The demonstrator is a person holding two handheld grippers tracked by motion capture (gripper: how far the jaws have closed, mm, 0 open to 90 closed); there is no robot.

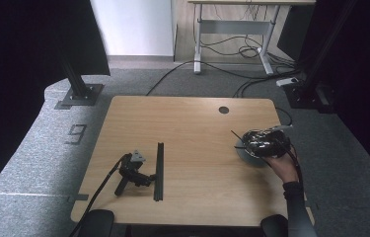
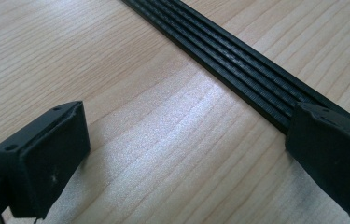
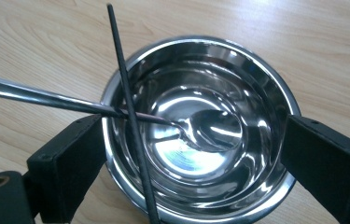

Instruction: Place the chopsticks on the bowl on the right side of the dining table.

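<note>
Near the table's (image 1: 187,118) right edge, the right gripper (image 3: 191,154) hovers with jaws spread wide around a round, shiny steel bowl (image 3: 256,84) holding a spoon (image 3: 205,133) and a thin black stick (image 3: 126,88). Left gripper (image 2: 182,154) lies gaping beside a ribbed black strip (image 2: 238,60) on bare wood.

We find the table (image 1: 192,123) bearing all | rail (image 1: 159,170) lies left of centre, left gripper (image 1: 149,178) just beside it on its left | bowl (image 3: 200,126) sits near right edge, under right gripper (image 1: 264,143) | spoon (image 3: 200,133) and stick (image 3: 130,116) lie in bowl, crossing over its rim
</note>
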